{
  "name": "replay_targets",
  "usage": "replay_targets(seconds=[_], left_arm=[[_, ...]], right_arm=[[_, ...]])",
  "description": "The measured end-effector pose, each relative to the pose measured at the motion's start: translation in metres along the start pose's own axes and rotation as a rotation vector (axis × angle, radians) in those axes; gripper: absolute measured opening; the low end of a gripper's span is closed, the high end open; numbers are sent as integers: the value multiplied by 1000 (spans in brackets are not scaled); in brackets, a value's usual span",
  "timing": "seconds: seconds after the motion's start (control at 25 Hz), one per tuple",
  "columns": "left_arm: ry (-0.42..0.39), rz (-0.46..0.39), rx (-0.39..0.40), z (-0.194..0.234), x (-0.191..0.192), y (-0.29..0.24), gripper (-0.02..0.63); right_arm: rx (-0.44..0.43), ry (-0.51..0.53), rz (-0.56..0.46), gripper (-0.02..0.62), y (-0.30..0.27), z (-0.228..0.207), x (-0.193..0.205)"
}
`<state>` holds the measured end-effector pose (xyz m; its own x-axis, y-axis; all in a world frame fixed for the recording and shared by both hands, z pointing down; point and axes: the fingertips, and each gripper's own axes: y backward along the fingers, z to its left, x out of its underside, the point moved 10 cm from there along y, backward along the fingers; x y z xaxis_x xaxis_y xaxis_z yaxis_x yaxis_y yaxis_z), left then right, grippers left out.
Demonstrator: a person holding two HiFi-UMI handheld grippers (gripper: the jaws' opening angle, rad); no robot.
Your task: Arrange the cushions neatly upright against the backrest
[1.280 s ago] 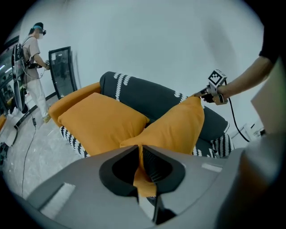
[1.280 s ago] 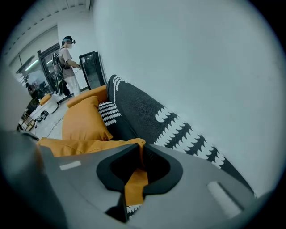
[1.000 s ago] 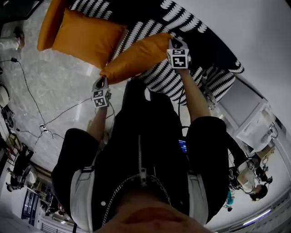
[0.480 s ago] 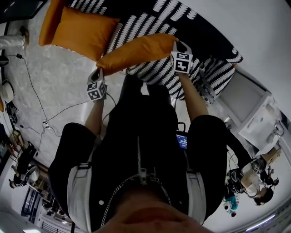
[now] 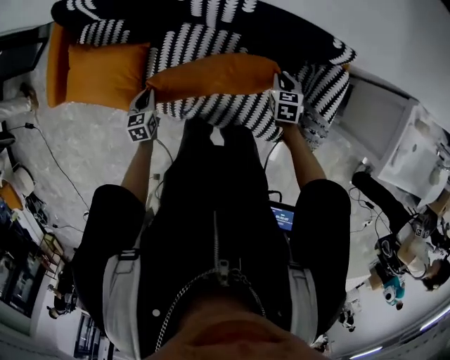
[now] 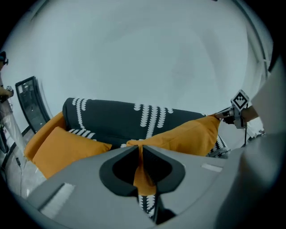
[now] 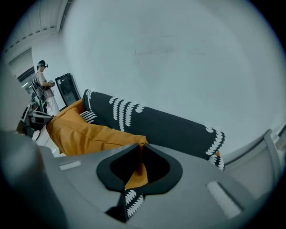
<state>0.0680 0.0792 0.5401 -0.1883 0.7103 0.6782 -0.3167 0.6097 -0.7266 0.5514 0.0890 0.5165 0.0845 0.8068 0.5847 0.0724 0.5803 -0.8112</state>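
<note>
Three orange cushions are being shown on a black sofa (image 5: 309, 39) with white markings. Furthest to the left of the left gripper (image 5: 150, 91), a narrow cushion (image 5: 55, 63) is standing on edge at the sofa's end. Just beside it, nearer that gripper but apart from its jaws, a square cushion (image 5: 105, 74) is lying on the seat. The left gripper is being pointed down toward the sofa, and its jaws are being clenched on the left corner of the long cushion (image 5: 211, 74), with orange fabric being pinched in the narrow slit between the pads. This cushion is being stretched sideways between the two grippers, in front of the backrest (image 5: 176, 10) and over the striped seat (image 5: 225, 116). Whether its lower edge is touching the seat cannot be told. At its other end, the right gripper (image 5: 276, 74) is being pointed down in the same way. Its jaws are being pressed nearly together on the right corner, with a fold of orange cloth being gripped between them. To the right of the right gripper, the sofa's patterned armrest (image 5: 330, 77) is being shown, and beyond it pale furniture (image 5: 380, 126) is standing well apart from both grippers.
</note>
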Motion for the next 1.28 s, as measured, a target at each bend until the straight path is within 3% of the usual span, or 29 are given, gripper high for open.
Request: replay_targets(seconds=[0.28,0.56,0.8,1.04,1.16,1.28], left_arm=[[-144,-24,141,-52,-70,-75,37],[-204,-75,207,-87,-138,-141,37],[-231,-5,251,-90,-184,-203,38],[-231,61,307,-91,-205,-238,40],[-245,75,320,-92,-211,-249,49],[-261,51,301,-91,-221,-252,123]], right_arm=[[116,-162,9,34,15,-69,19],[180,-267,5,33,3,-116,27],[176,-408,-3,34,-24,-142,5],[218,-433,-4,35,-48,-163,-23],[245,-500,2,41,-58,-177,-28],[319,-522,-4,72,-62,-181,-38]])
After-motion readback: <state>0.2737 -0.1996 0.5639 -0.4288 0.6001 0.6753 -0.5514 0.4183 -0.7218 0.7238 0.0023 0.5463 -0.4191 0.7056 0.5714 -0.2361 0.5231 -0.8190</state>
